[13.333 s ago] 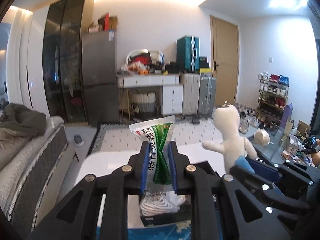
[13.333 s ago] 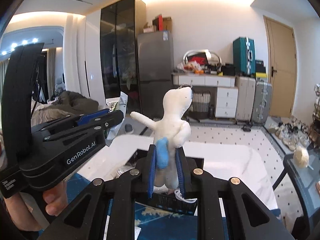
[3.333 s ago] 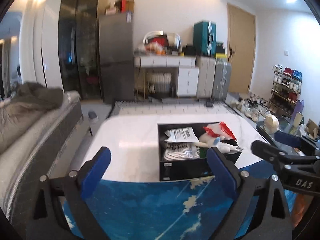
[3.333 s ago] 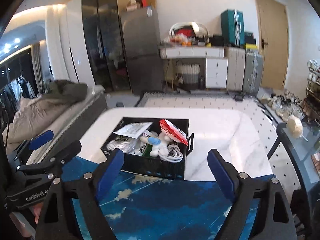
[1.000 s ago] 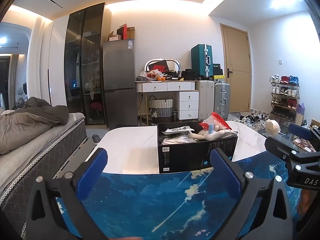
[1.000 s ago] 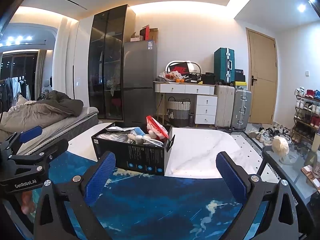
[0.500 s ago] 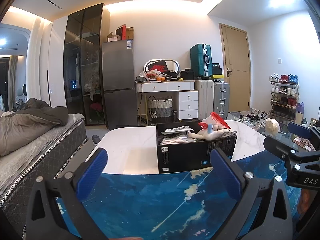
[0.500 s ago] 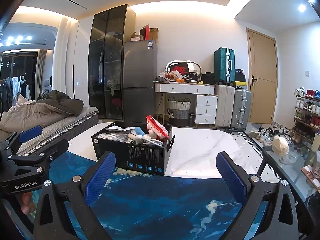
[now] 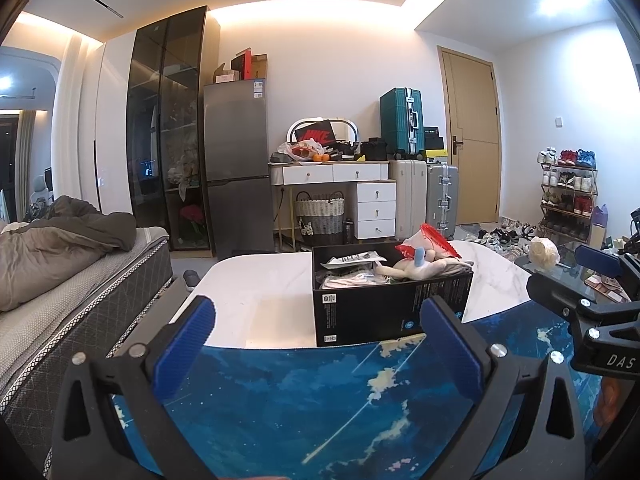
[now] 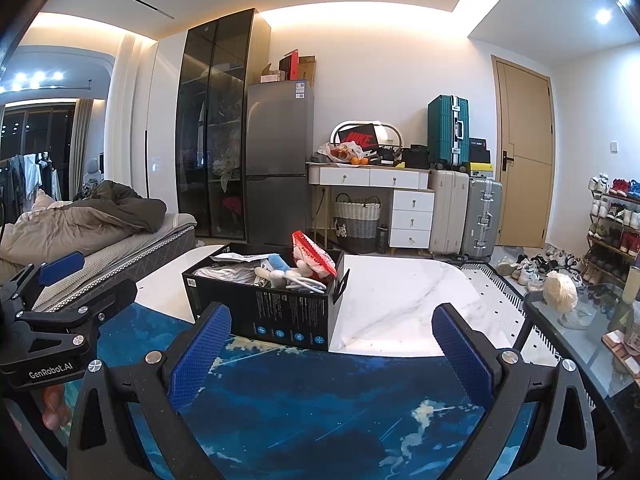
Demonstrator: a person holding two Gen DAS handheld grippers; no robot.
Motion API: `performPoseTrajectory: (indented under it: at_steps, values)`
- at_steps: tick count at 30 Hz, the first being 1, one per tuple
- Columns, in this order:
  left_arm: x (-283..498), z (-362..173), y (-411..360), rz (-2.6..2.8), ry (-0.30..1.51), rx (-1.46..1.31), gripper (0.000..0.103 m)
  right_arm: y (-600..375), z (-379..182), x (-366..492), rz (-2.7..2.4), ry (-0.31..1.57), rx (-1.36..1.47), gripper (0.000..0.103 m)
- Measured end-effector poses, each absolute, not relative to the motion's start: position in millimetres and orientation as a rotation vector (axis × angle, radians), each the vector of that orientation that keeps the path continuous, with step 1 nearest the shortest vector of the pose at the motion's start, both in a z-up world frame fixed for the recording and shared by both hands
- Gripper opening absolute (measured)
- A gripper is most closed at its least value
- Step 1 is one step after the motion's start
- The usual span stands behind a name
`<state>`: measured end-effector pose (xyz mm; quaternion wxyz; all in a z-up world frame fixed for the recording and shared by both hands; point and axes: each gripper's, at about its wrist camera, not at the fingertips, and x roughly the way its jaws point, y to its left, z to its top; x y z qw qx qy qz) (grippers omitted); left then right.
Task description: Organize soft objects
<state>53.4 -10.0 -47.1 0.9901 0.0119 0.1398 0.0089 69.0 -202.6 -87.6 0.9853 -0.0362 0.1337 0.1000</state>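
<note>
While both grippers gape, box [image 10: 264, 312] straddles mat edge [image 10: 360, 354].

My black box [image 9: 390, 308] stands open on the white table, at the blue mat's edge, holding a white plush toy [image 10: 290, 274], red-white packet [image 10: 310, 258] and folded white things

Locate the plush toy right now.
In both views, the plush toy lies inside the black box on the white table, beside the red packet.
</note>
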Motion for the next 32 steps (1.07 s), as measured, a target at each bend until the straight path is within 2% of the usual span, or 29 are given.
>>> performPoseTrajectory:
  at_steps: [32]
  values:
    - [55.0,-50.9,-10.3,0.038,0.283,0.017,0.103,-201.9,-88.5,69.3,0.201,0.267,-0.073,0.102]
